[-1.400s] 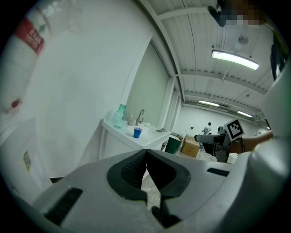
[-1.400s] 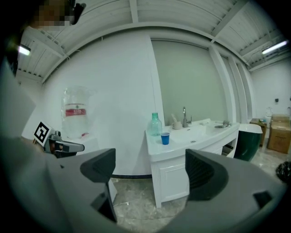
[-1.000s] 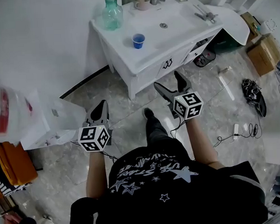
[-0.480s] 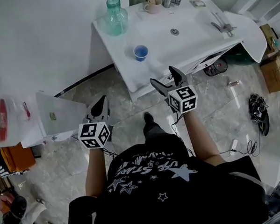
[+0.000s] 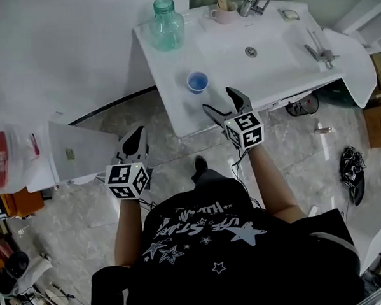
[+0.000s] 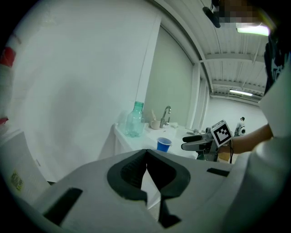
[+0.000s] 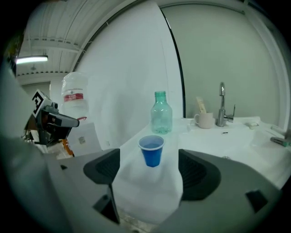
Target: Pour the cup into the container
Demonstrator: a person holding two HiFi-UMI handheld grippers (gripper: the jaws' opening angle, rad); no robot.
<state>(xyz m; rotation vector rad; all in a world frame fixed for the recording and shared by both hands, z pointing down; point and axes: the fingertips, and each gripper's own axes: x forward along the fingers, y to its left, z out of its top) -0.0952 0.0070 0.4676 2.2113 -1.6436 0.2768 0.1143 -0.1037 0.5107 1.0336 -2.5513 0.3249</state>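
Cup [image 5: 197, 82] and container [image 5: 166, 25] both stand on the white table [image 5: 167, 67], which fills the upper middle and upper right of the head view, with a sink basin [image 5: 255, 46] sunk in its top. Below it, grey marble floor [image 5: 72, 206] covers the rest of the frame.

The container, a clear green bottle, stands upright near the table's upper-left corner, well apart from the cup.

My right hand-held gripper [image 5: 217, 98] reaches over the table's lower edge at the centre of the frame. Its jaws stand wide apart and have just been closing a little, with nothing pressed between them. In the right gripper view the cup shows in the gap between the jaws but beyond their tips, untouched.

My left hand-held gripper [image 5: 137, 133] hangs over the floor at centre left, off the table, with its jaws closed together on nothing.

The cup is small, blue and upright, near the table's lower-left edge, just up and left of my right hand-held gripper's tips.

A pale mug [image 5: 221, 14] sits beside the tap [image 5: 254, 0] at the top edge.
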